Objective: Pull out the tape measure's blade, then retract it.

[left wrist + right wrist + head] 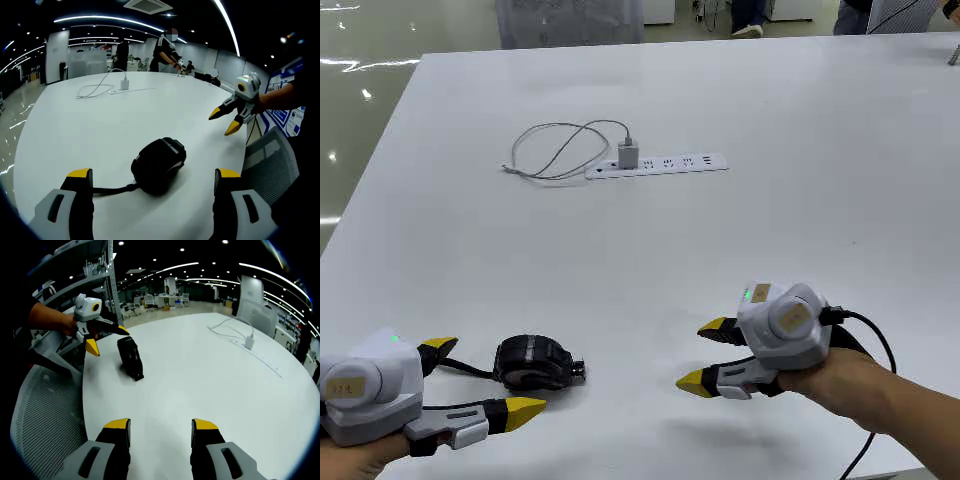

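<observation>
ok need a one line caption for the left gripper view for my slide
Open left gripper facing a black tape measure on the white table, open right gripper beyond.

White table (770, 200): white power strip (665, 164) lies flat on far half. White charger (628, 154) plugged into its left end. White cable (555, 150) loops left of charger. Grey mesh chair (272, 155) at table edge. Person (167, 50) stands beyond table.

No readable text anywhere: the tan sticker (345, 387) on the left gripper (483, 376) shows faint marks, too small to make out; the second sticker (793, 318) on the right gripper (701, 354) is no clearer; the blue posters (289, 117) in the left gripper view are blurred
</observation>
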### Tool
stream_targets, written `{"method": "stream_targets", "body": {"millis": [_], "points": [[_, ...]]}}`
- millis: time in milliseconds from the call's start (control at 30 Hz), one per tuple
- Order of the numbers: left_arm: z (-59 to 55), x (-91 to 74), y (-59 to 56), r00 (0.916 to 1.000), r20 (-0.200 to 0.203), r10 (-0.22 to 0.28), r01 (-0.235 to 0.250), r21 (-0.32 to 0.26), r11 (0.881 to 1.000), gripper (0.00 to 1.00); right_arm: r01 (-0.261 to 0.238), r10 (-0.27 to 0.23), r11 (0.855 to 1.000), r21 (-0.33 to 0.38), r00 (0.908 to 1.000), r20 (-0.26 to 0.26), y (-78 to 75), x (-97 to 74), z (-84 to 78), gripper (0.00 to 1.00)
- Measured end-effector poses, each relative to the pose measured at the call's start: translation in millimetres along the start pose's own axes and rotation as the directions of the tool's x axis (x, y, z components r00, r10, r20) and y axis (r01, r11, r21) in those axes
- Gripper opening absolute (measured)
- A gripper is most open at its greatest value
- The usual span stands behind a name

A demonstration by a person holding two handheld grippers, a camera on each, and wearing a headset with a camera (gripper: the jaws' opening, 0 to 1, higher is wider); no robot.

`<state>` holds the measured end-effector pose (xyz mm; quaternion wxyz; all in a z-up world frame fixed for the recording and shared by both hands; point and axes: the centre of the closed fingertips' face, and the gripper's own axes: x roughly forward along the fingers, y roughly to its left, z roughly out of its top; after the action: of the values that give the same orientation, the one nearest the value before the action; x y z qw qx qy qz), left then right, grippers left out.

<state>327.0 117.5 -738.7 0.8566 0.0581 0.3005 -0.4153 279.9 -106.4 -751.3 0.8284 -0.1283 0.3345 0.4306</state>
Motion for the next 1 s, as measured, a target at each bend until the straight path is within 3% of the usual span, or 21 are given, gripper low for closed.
{"method": "stream_targets", "body": {"millis": [233, 333, 533, 667, 733, 833, 900, 1000], "points": [[-9.8, -7.5, 1.7, 0.9995, 0.015, -0.027, 0.027, 0.020, 0.999, 0.99, 0.053, -0.053, 0.998, -0.023, 0.9986, -0.006, -10.1, -23.5, -19.9, 0.53], [-14.9, -9.8, 3.2, 0.9998, 0.001, -0.022, 0.022, 0.038, 0.999, 0.99, 0.080, -0.082, 0.996, -0.046, 0.9964, -0.023, -15.5, -31.7, -29.8, 0.59], [-29.0, -17.3, 7.1, 0.9988, -0.048, -0.010, 0.013, 0.054, 0.998, 0.99, 0.097, -0.097, 0.995, 0.008, 0.9946, -0.037, -24.0, -44.4, -51.0, 0.61], [-24.2, -24.4, 13.7, 0.9997, -0.017, 0.020, -0.019, 0.017, 1.000, 0.99, 0.108, -0.108, 0.994, 0.024, 0.9938, -0.028, -25.8, -54.0, -56.8, 0.66], [-15.5, -25.6, 12.5, 0.9994, 0.023, 0.027, -0.028, 0.024, 0.999, 0.99, 0.122, -0.121, 0.992, 0.044, 0.9925, -0.013, -26.9, -59.1, -60.4, 0.67], [-18.1, -25.6, 14.2, 0.9989, 0.009, 0.046, -0.046, 0.039, 0.998, 0.99, 0.155, -0.154, 0.986, 0.069, 0.9880, -0.015, -30.4, -66.5, -68.3, 0.72], [-24.5, -24.6, 13.2, 0.9993, -0.018, 0.032, -0.031, 0.025, 0.999, 0.99, 0.171, -0.172, 0.981, 0.096, 0.9851, -0.003, -32.4, -73.0, -70.5, 0.75], [-25.6, -25.3, 12.5, 0.9995, -0.014, 0.030, -0.030, 0.038, 0.999, 0.99, 0.193, -0.194, 0.975, 0.108, 0.9811, -0.001, -34.7, -81.5, -75.9, 0.77]]}}
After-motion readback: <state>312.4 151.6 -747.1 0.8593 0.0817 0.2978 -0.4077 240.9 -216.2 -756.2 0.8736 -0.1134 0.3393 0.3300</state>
